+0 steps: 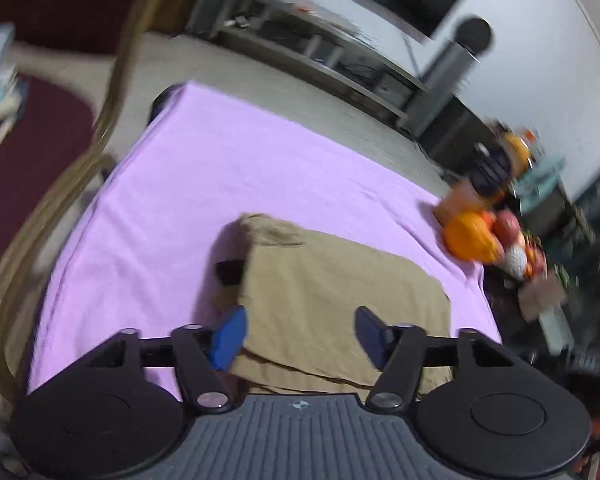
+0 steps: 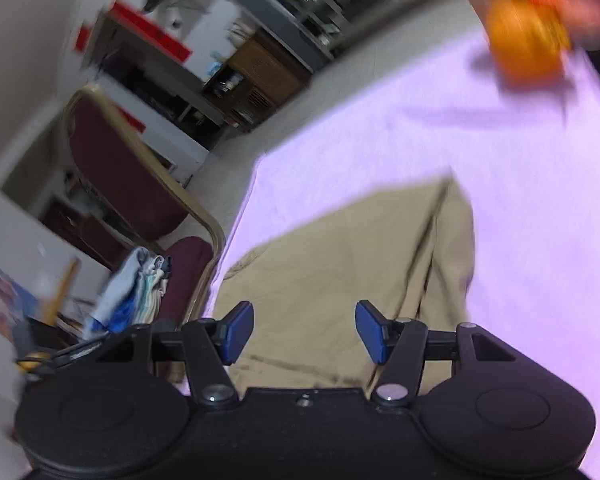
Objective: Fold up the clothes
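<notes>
A tan garment (image 1: 332, 300) lies folded into a rough rectangle on the lilac cloth-covered table (image 1: 204, 176). My left gripper (image 1: 300, 334) is open and empty, hovering over the garment's near edge. In the right wrist view the same tan garment (image 2: 348, 272) lies on the lilac cloth (image 2: 520, 184), with a seam running down its right part. My right gripper (image 2: 305, 330) is open and empty above the garment's near edge. Both views are blurred by motion.
A bowl of orange and red fruit (image 1: 488, 240) stands at the table's far right corner; it also shows blurred in the right wrist view (image 2: 528, 44). A maroon chair with a wooden frame (image 2: 132, 184) stands left of the table, with folded clothes (image 2: 132, 292) on its seat.
</notes>
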Demonstrator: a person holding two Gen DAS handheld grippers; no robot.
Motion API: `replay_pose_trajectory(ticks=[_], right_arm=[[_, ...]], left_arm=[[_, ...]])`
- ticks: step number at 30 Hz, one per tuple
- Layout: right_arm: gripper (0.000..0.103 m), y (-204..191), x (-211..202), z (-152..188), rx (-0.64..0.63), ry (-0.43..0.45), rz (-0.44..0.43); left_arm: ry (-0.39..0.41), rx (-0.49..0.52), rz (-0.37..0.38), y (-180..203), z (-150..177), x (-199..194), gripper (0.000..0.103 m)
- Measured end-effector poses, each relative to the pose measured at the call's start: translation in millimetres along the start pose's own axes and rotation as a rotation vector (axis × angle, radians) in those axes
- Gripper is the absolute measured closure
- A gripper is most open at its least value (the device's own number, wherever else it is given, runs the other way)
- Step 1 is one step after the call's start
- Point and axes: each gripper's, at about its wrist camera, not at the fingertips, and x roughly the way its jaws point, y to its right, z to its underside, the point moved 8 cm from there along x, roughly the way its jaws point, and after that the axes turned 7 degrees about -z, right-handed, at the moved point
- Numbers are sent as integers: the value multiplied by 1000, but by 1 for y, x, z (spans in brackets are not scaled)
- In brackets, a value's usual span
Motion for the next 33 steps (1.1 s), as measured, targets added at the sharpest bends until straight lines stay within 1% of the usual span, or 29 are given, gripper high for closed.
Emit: replay_pose_trajectory(ticks=[2,3,7,9,10,12,14,15,17,19,20,21,22,23,24,25,27,29,31,33], right_arm=[[48,10,2,2,42,-23,16],[48,15,3,3,62,-26,23],[48,39,6,8,212,-30,38],[48,47,11,11,248,-42,47],[48,49,13,13,254,-48,55],[49,51,18,16,269,-57,64],[50,52,19,17,286,-47,60],[54,52,19,16,294,-33,54],[55,52,20,13,306,-6,41],[55,52,23,11,303,8,47],[55,52,26,10,297,13,59],[56,51,29,10,290,18,73],[59,50,32,10,273,21,90],[70,47,35,10,254,21,109],[86,45,38,11,234,22,128],[91,41,38,10,207,31,143],[95,31,36,6,144,58,172],[97,17,26,-2,81,108,167],[97,3,11,-13,24,168,149],[97,-3,-2,-23,-20,208,154]], left_arm=[[-67,-99,-5,-15,8,13,37],[-99,-122,-11,-18,11,19,37],[-165,-135,-9,-17,14,42,37],[-191,-144,8,-13,17,51,42],[-198,-146,9,-12,18,53,43],[-207,-158,3,-12,20,58,50],[-210,-177,12,-12,21,61,56],[-210,-185,23,-12,21,61,60],[-201,-172,36,-8,21,60,63],[-185,-150,34,-3,21,58,70],[-176,-140,34,-1,21,57,75],[-162,-132,28,-1,20,54,83],[-145,-123,26,2,20,51,88],[-128,-108,30,5,19,48,93],[-111,-93,33,8,18,44,96],[-85,-65,27,13,17,38,97],[-33,-9,31,24,15,27,97],[8,24,61,37,16,15,98],[25,50,89,48,21,4,98],[24,80,77,56,31,1,97]])
